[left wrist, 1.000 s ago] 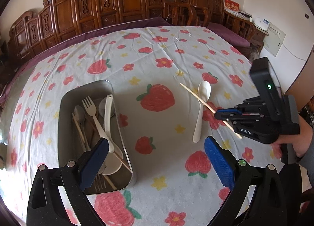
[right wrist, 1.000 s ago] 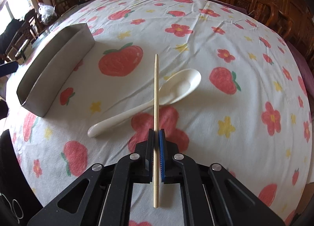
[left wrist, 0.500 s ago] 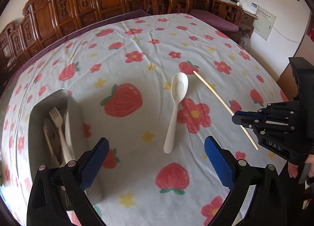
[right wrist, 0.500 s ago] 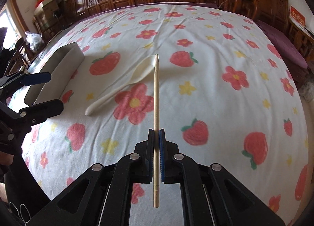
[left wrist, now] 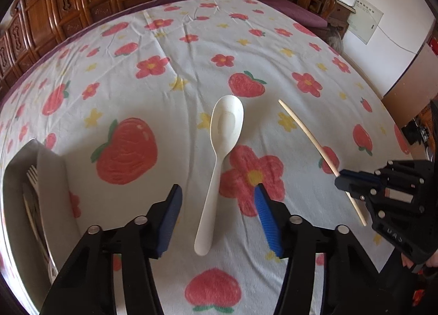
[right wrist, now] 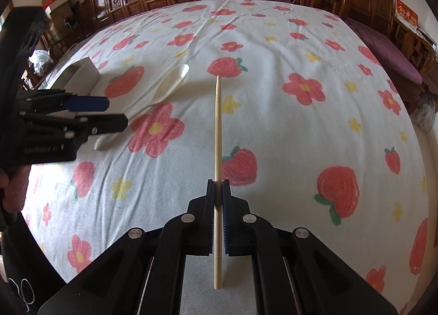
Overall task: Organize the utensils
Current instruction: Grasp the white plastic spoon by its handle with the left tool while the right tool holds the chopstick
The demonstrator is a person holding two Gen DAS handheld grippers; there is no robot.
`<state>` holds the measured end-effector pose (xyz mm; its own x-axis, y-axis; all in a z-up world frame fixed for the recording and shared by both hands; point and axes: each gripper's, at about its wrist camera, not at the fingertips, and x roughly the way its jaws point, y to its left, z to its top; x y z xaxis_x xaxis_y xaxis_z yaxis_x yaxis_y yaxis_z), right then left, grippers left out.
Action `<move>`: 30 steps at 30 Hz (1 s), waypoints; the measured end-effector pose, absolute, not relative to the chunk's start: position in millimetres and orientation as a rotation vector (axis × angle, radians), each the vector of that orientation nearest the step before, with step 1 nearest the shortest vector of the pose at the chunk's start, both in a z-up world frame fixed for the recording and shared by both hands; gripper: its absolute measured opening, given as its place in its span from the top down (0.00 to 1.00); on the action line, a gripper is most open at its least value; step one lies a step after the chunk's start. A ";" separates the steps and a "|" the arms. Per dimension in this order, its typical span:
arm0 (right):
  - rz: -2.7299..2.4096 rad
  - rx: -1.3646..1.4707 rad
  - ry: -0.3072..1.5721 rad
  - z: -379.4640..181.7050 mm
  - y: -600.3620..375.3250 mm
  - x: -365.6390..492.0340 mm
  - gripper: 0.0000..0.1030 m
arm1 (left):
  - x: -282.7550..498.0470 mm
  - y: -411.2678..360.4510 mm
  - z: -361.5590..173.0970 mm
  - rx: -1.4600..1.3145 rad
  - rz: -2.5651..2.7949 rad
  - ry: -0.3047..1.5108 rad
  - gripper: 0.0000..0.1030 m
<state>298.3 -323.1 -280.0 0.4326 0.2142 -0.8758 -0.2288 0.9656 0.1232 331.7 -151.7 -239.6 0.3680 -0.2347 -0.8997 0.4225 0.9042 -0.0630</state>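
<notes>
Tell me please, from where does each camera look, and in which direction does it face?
Left wrist: sits on the left gripper, looks down along its closing jaws at the white spoon lying between them, untouched; the metal tray is at the left.
Right wrist: sits on the right gripper, looks along the chopstick it clamps; a hand shows at the left.
Shared: spoon, chopstick, tray, strawberry tablecloth, each other's gripper.

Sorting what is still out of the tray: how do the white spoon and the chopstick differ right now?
The white spoon lies flat on the tablecloth; the chopstick is held clear of it. The spoon sits untouched between the closing jaws of the left gripper; the right gripper is shut on the chopstick. The spoon has a broad bowl; the chopstick is a thin, tapered, tan stick. Both are outside the metal tray.
</notes>
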 end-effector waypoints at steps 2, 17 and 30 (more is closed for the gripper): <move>0.274 -0.004 1.088 -282.8 -327.1 298.6 0.94 | 338.7 -154.7 -244.1 0.189 -0.424 1.131 0.60; 0.283 -0.013 1.062 -283.8 -329.5 294.3 0.94 | 355.2 -173.8 -257.1 0.258 -0.415 1.157 0.76; 0.285 -0.014 1.069 -282.4 -327.2 294.0 0.94 | 345.8 -176.3 -248.7 0.318 -0.396 1.131 0.94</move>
